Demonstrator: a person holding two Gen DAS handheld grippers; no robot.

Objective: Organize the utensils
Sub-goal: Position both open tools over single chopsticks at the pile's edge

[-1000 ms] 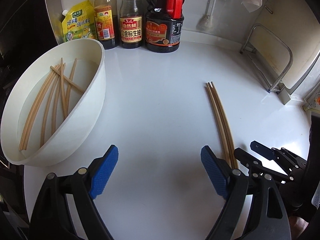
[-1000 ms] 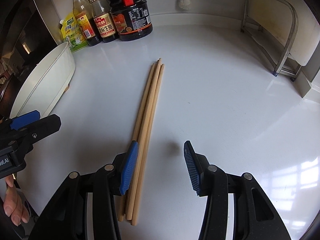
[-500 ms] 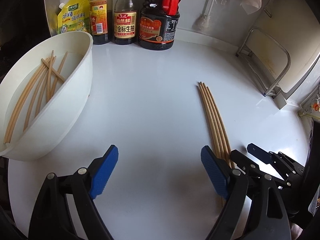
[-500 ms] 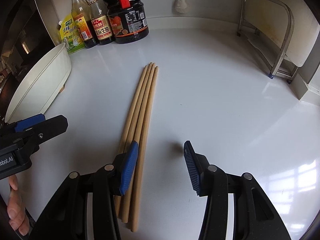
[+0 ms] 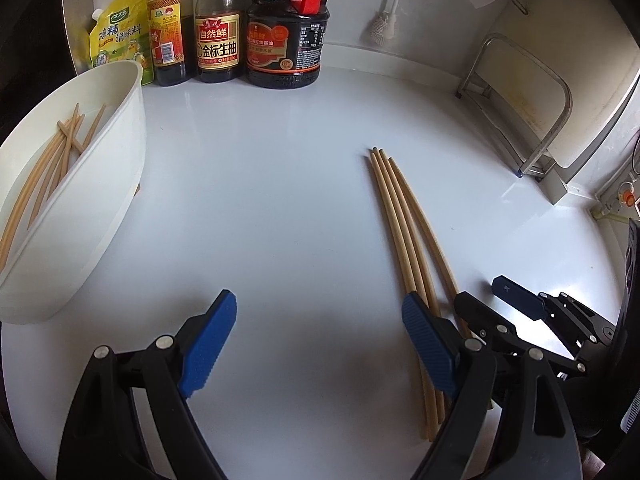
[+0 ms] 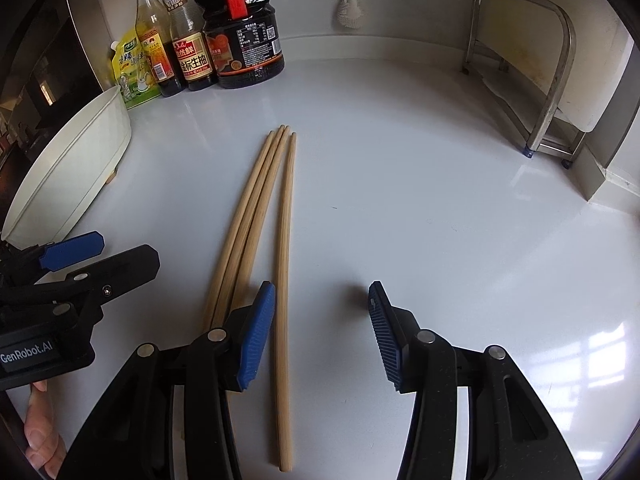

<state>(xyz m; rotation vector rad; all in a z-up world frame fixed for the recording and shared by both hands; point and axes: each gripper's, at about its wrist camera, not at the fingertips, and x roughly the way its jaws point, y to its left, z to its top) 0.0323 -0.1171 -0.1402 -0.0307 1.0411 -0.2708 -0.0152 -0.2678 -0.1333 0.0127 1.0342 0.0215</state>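
Observation:
Several long wooden chopsticks point(image 6: 256, 216) lie side by side on the white counter; they also show in the left wrist view point(image 5: 404, 232). One chopstick point(image 6: 285, 264) lies slightly apart, just inside my right gripper's left finger. My right gripper point(image 6: 322, 336) is open and empty over their near ends. My left gripper point(image 5: 320, 344) is open and empty, left of the chopsticks. A white bowl point(image 5: 100, 200) at the left holds several more chopsticks point(image 5: 48, 168).
Sauce bottles point(image 5: 224, 28) and a yellow seasoning pouch point(image 5: 116, 36) stand along the back wall. A metal rack point(image 5: 528, 120) stands at the right, also seen in the right wrist view point(image 6: 536, 80). A brush point(image 6: 350, 8) hangs on the wall.
Both grippers have drawn back a little. The chopsticks on the counter have spread, with one now lying apart on the right of the bundle.

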